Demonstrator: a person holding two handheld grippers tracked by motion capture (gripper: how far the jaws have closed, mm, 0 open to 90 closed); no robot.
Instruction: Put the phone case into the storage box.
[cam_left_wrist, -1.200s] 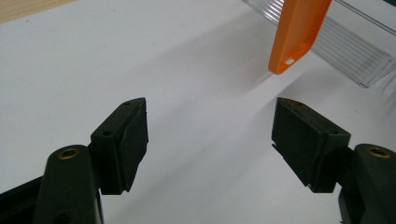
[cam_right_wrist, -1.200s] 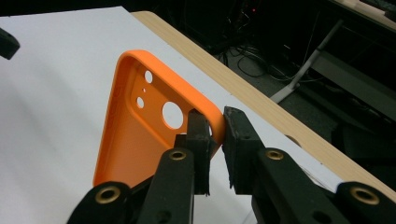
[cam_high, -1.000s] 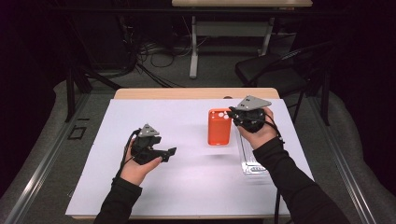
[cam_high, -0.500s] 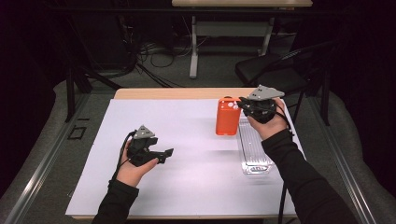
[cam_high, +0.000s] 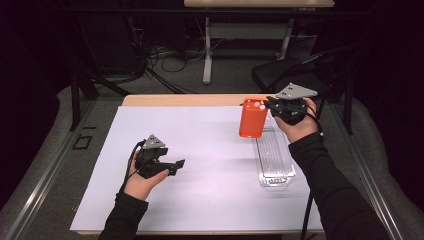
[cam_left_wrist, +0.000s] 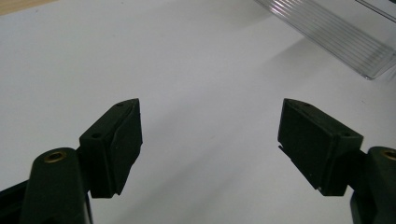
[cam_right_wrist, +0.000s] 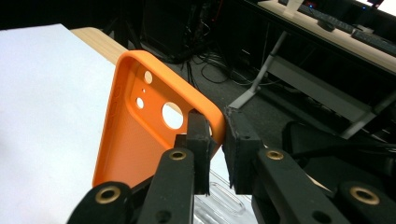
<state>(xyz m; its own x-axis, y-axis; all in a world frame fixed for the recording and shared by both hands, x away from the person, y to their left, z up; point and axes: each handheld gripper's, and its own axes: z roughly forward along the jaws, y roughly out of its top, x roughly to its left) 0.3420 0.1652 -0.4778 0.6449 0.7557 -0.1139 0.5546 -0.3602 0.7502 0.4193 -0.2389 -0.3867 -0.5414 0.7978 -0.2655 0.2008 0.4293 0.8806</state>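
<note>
An orange phone case (cam_high: 252, 118) with camera holes hangs in the air above the far right of the white table, lifted clear of the surface. My right gripper (cam_high: 272, 106) is shut on the case's side rim; in the right gripper view the case (cam_right_wrist: 144, 126) stands on edge with its rim pinched between the pads near the gripper (cam_right_wrist: 216, 137). A clear ribbed plastic lid or tray (cam_high: 273, 156) lies flat on the table below the case. My left gripper (cam_high: 176, 165) rests low over the table's left middle, open with nothing between its fingers (cam_left_wrist: 210, 140).
The white sheet (cam_high: 200, 150) covers most of the wooden table (cam_high: 180, 100). Behind the table stand a dark chair (cam_high: 290, 72), desk legs and loose cables on the floor. In the left gripper view the clear tray (cam_left_wrist: 336, 32) shows at the upper right.
My right gripper has carried the orange case up and toward the far right, off the table and over the clear tray's far end. The left hand has kept still.
</note>
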